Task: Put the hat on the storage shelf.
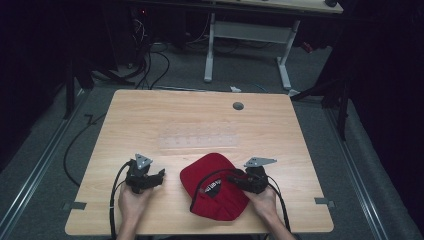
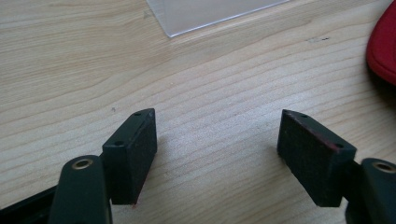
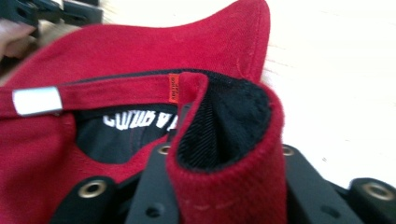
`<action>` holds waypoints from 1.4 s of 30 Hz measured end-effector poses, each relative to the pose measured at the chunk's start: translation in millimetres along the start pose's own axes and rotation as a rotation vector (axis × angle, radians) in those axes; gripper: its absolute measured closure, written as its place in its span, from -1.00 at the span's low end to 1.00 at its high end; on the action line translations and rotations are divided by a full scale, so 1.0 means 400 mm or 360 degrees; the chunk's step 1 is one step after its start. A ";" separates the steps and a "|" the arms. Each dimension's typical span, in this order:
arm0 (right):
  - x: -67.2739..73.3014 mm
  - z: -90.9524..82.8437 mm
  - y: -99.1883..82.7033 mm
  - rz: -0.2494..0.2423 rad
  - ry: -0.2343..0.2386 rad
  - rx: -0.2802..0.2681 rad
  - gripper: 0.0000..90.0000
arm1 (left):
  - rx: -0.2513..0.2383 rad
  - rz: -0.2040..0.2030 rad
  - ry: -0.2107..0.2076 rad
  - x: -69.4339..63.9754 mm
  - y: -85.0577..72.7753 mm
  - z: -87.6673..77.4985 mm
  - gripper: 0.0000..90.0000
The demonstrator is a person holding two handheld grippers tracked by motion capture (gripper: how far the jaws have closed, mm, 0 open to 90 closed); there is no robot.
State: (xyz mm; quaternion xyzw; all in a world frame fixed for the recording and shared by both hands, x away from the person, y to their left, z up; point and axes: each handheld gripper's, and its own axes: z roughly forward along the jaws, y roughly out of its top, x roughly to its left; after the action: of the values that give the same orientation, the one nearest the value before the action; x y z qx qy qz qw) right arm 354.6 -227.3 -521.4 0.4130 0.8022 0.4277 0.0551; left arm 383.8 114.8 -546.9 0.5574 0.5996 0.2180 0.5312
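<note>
a: while the right gripper (image 1: 239, 179) is pinching the red cap (image 1: 212, 186), where is the cap sitting?

b: it's lying upside down on the table (image 1: 200, 120), near edge, toward 5 o'clock from table centre. in the right gripper view the jaws are closing on a fold of red fabric with black lining (image 3: 224, 140), so it's clamped on the cap's rim near the back strap (image 3: 107, 95).

a: and the left gripper (image 1: 161, 175)?

b: jaws are standing wide apart, holding nothing, resting low over bare wood. in its own view both pads (image 2: 135, 149) are clear and the cap's edge (image 2: 383, 44) is peeking in at 2 o'clock.

a: key relation for the next move?

b: from the left gripper the cap is lying at 3 o'clock, just beside it but not touching. cap's long axis is running roughly 11 to 5 in the high view; i'm not telling brim end from back end there. right hand (image 1: 262, 202) is already on it; left is the free one and near enough, so i'm guessing it's reaching rightward for the near-left rim.

a: anything else?

b: a clear sheet (image 1: 199, 141) is lying at 12 o'clock of the cap.
</note>
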 end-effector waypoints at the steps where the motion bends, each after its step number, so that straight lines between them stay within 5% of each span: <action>1: -0.001 -0.002 0.001 -0.0009 0.0009 -0.0006 0.77 | 0.0000 0.0000 0.0000 0.000 0.000 0.000 -0.36; 9: -0.003 -0.020 0.006 0.0050 0.0081 -0.0034 0.85 | -0.0006 0.0052 -0.0079 -0.015 -0.007 -0.019 -0.29; 17: -0.004 -0.066 0.036 0.0077 0.0115 -0.0058 0.86 | 0.0005 0.0065 -0.0300 -0.058 -0.005 -0.070 -0.36; 21: -0.001 -0.081 0.047 0.0080 0.0100 -0.0061 0.86 | 0.0012 0.0076 -0.0354 -0.073 -0.004 -0.085 -0.39; 28: -0.013 -0.108 0.064 0.0133 0.0112 -0.0082 0.86 | 0.0007 0.0190 -0.0502 -0.129 -0.007 -0.125 -0.44; 42: -0.027 -0.143 0.112 0.0219 0.0175 -0.0117 0.86 | 0.0040 0.0388 -0.0613 -0.224 -0.037 -0.127 -0.53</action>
State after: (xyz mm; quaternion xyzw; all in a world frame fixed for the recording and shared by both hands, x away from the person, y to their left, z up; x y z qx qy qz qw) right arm 364.1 -258.5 -455.6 0.4409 0.7574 0.4816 -0.0034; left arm 315.9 46.9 -507.1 0.6636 0.4181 0.1626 0.5986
